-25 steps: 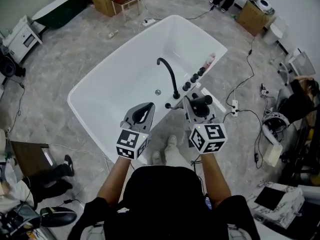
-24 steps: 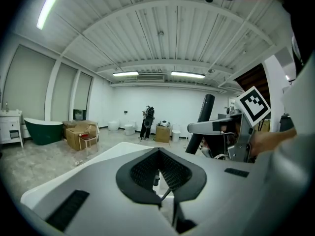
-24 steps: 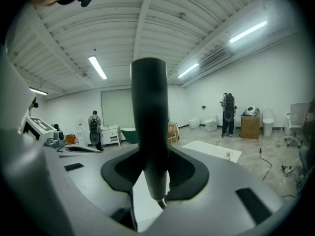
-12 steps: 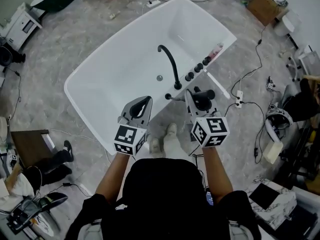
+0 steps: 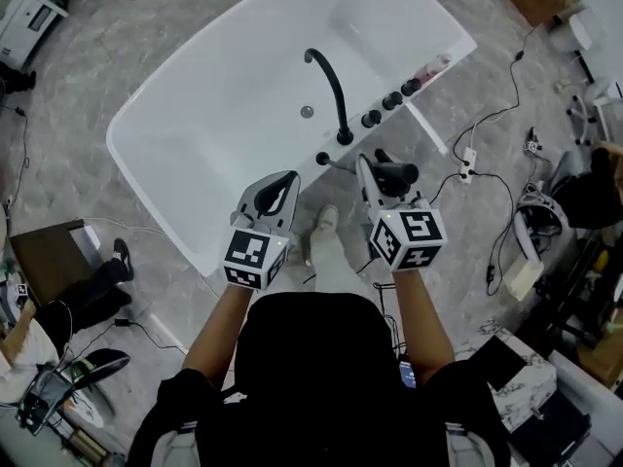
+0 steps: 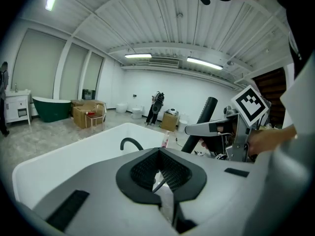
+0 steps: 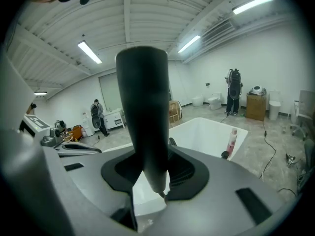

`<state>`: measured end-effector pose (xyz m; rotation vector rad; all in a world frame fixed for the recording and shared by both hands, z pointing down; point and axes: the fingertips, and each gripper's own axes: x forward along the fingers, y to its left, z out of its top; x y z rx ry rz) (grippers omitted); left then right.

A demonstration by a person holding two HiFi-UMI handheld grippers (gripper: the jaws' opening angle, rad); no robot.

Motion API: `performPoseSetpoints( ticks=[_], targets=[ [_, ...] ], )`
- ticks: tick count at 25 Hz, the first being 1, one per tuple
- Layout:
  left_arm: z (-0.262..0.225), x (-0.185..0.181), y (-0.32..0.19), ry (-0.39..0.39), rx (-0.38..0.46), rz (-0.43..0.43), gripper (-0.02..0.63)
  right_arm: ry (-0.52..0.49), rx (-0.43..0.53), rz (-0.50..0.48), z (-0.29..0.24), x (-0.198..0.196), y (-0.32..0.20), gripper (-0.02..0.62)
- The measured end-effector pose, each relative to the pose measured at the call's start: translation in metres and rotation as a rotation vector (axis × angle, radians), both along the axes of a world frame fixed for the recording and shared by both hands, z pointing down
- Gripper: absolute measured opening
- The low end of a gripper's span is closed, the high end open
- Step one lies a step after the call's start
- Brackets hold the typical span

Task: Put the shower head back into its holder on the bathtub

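The black shower head (image 5: 394,175) is clamped in my right gripper (image 5: 380,175), which is shut on its handle; in the right gripper view the handle (image 7: 145,117) stands upright between the jaws of that gripper (image 7: 152,193). A thin hose runs from it to a small black holder (image 5: 322,159) on the near rim of the white bathtub (image 5: 127,154), beside the curved black faucet (image 5: 329,81). My left gripper (image 5: 282,185) hovers left of the holder, over the rim, with its jaws together (image 6: 165,191). The left gripper view also shows the shower head (image 6: 204,117) at right.
Three black knobs (image 5: 392,101) and a pink bottle (image 5: 433,69) sit on the tub's right rim. Cables and a power strip (image 5: 465,161) lie on the floor to the right. The person's feet (image 5: 326,224) stand just short of the tub. Boxes and clutter ring the room.
Both grippers have sunk toward the tub's near rim, the shower head still in the right one. The head camera has tipped, so the tub sits higher in the picture.
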<state>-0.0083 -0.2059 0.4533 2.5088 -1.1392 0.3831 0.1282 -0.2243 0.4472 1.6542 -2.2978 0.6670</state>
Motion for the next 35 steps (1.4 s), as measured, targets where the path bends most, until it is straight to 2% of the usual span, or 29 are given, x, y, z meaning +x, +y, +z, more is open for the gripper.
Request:
performPoseSetpoints(
  ticks=[10, 24, 35],
  targets=[
    [0.056, 0.01, -0.009, 0.023, -0.105, -0.017, 0.014, 0.013, -0.095, -0.056, 0.061, 0.0, -0.009, 0.138],
    [0.124, 0.0, -0.01, -0.004, -0.21, -0.084, 0.014, 0.06, -0.205, -0.138, 0.146, -0.008, -0.024, 0.138],
    [0.159, -0.015, -0.015, -0.025, -0.24, -0.144, 0.014, 0.121, -0.252, -0.239, 0.205, -0.028, -0.041, 0.138]
  ],
)
